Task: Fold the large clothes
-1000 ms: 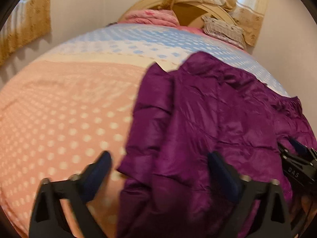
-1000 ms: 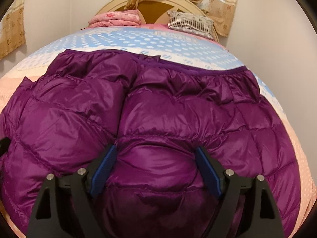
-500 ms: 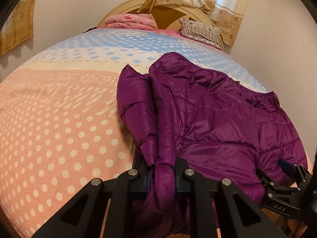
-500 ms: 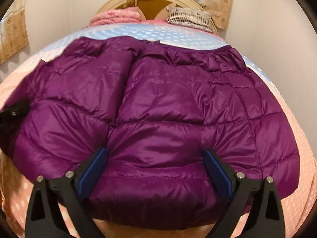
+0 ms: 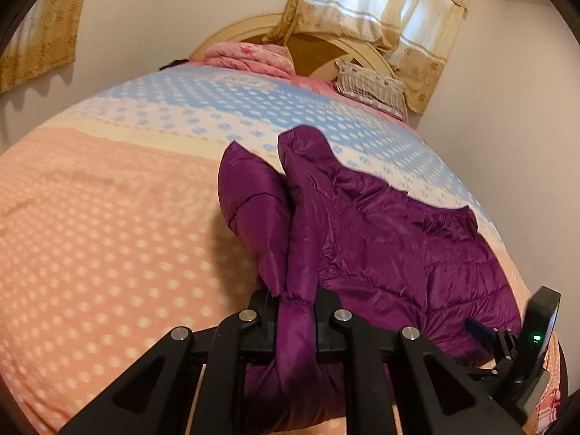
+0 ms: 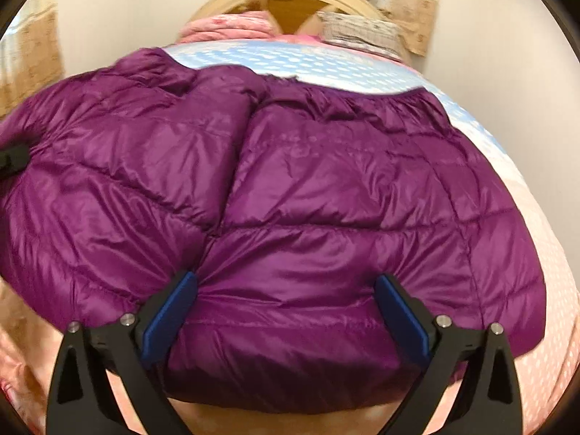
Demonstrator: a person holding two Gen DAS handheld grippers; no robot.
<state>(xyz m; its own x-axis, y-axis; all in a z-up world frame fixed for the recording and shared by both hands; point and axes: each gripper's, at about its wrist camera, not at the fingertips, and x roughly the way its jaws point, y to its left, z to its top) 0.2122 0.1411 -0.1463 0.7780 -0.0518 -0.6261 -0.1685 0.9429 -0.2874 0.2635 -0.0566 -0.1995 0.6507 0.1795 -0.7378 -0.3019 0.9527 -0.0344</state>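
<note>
A purple quilted down jacket (image 5: pixel 391 253) lies on the bed's near right part and fills the right wrist view (image 6: pixel 290 195). My left gripper (image 5: pixel 295 308) is shut on a bunched fold at the jacket's left edge, by the sleeve. My right gripper (image 6: pixel 286 304) is open, its blue-padded fingers (image 6: pixel 170 308) straddling the jacket's near hem without closing on it. The right gripper also shows in the left wrist view (image 5: pixel 518 344) at the jacket's right end. The left gripper's tip shows at the left edge of the right wrist view (image 6: pixel 12 157).
The bed (image 5: pixel 108 235) has a pink and blue dotted cover. A folded pink quilt (image 5: pixel 250 56) and a striped pillow (image 5: pixel 369 85) lie by the round headboard (image 5: pixel 315 43). Walls and curtains stand close behind and to the right.
My left gripper closed on the jacket's left fold and has lifted it slightly. My right gripper stayed open and drew back toward the near hem.
</note>
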